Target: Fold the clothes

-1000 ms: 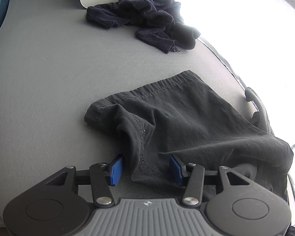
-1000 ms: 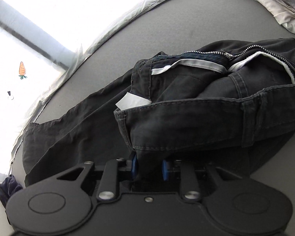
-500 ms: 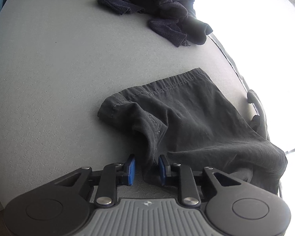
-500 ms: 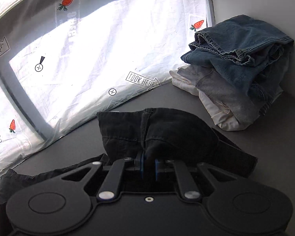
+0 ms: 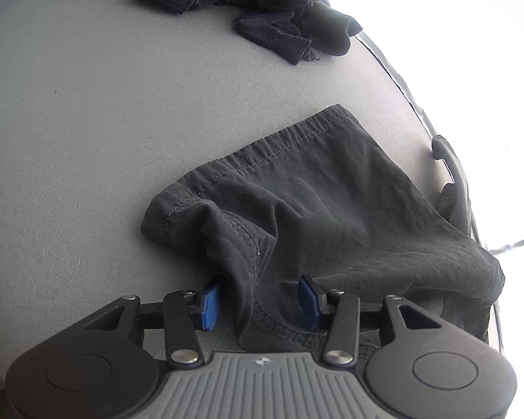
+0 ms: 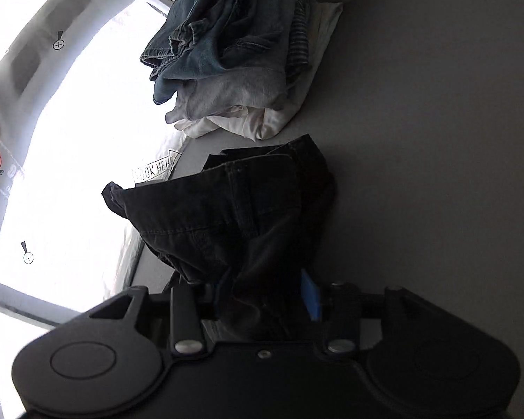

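Note:
Dark grey trousers [image 5: 314, 209] lie on the grey table [image 5: 70, 122]; the hemmed leg end shows in the left wrist view. My left gripper [image 5: 258, 300] is open, its blue pads [image 5: 208, 302] apart on either side of a fold of the leg cloth. In the right wrist view the waistband end of the trousers [image 6: 227, 216] stands bunched up between the fingers of my right gripper [image 6: 262, 296], which is open, with one blue pad [image 6: 311, 293] showing clear of the cloth.
A crumpled black garment [image 5: 279, 10] lies at the far side of the table. A stack of folded clothes with blue jeans on top [image 6: 234, 45] stands by the bright window sheet [image 6: 70, 139]. The table edge [image 5: 450, 160] runs along the right.
Both grippers were shut on the trousers half a second ago and have opened. The right gripper view has rolled and moved nearer the folded stack.

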The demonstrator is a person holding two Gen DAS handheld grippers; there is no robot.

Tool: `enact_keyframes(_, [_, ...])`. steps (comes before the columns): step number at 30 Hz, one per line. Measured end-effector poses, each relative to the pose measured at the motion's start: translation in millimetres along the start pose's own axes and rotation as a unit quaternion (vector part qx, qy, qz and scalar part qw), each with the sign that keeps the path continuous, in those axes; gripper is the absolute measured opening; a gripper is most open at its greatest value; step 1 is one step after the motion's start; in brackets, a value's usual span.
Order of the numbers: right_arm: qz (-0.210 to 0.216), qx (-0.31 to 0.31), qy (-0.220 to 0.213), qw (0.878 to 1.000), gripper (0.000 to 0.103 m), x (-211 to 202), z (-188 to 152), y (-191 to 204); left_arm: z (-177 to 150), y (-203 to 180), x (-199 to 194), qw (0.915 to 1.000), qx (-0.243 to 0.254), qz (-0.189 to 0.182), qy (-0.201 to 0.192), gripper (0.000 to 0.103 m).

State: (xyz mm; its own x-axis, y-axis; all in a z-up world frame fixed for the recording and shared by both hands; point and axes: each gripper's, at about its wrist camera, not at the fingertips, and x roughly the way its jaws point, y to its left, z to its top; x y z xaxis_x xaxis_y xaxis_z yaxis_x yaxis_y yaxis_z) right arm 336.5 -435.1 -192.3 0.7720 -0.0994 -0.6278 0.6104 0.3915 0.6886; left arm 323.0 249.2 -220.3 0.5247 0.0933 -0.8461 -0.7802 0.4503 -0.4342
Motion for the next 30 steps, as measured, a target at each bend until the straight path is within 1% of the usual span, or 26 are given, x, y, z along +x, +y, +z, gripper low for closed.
enact_keyframes(1, [0.014,0.010,0.004,1.000,0.049,0,0,-2,2,-1,1,1.0000,0.000,-0.001,0.001,0.051])
enact_keyframes(2, [0.016,0.002,0.003,1.000,0.053,0,0,0,4,-3,3,1.0000,0.001,-0.001,0.002,0.053])
enact_keyframes(3, [0.014,-0.018,0.001,1.000,0.056,1,-1,6,6,-5,4,1.0000,0.002,-0.002,0.004,0.058])
enact_keyframes(5, [0.011,-0.051,0.000,0.999,0.060,8,-2,14,10,-9,7,1.0000,0.005,-0.001,0.005,0.058])
enact_keyframes(6, [0.007,-0.071,0.003,0.997,0.062,13,-2,17,12,-10,9,1.0000,0.008,0.002,0.004,0.057])
enact_keyframes(8, [-0.013,-0.092,0.011,0.996,0.062,26,-2,23,15,-12,11,0.9998,0.013,0.012,0.000,0.056])
enact_keyframes(9, [-0.023,-0.097,0.009,0.995,0.055,30,-2,25,16,-12,11,0.9997,0.015,0.017,-0.002,0.050])
enact_keyframes(10, [-0.032,-0.102,0.007,0.994,0.049,33,-2,26,17,-13,12,0.9996,0.017,0.023,-0.005,0.036])
enact_keyframes(11, [-0.037,-0.101,0.005,0.994,0.036,34,-1,26,18,-13,13,0.9994,0.020,0.028,-0.007,0.030])
enact_keyframes(12, [-0.030,-0.095,0.003,0.995,0.015,32,1,25,19,-14,13,0.9992,0.022,0.033,-0.009,0.017])
enact_keyframes(13, [-0.024,-0.089,0.001,0.996,0.007,31,3,24,20,-10,13,0.9996,0.012,0.025,-0.008,0.009])
enact_keyframes(14, [-0.018,-0.084,0.000,0.996,0.006,29,6,24,23,-7,13,0.9998,0.002,0.020,-0.007,0.008])
enact_keyframes(15, [-0.007,-0.085,-0.002,0.996,0.005,26,8,25,27,-8,12,0.9997,0.007,0.021,-0.011,0.004])
enact_keyframes(18, [0.018,-0.133,-0.009,0.991,0.005,10,21,42,40,-24,-7,0.9968,0.060,0.023,-0.048,0.003])
enact_keyframes(19, [0.036,-0.145,-0.014,0.989,0.005,1,28,50,42,-25,-16,0.9959,0.065,0.020,-0.059,0.003])
enact_keyframes(21, [0.059,-0.160,-0.016,0.985,0.005,-12,37,60,44,-25,-36,0.9946,0.066,0.011,-0.079,0.003])
enact_keyframes(24, [0.084,-0.206,-0.041,0.974,0.004,-37,47,81,47,-24,-65,0.9917,0.066,-0.002,-0.110,0.003])
enact_keyframes(27, [0.109,-0.201,-0.054,0.972,0.005,-58,56,83,50,-23,-94,0.9877,0.066,-0.015,-0.141,0.003])
enact_keyframes(30, [0.118,-0.190,-0.061,0.973,0.004,-80,66,68,54,-22,-123,0.9826,0.067,-0.028,-0.171,0.003])
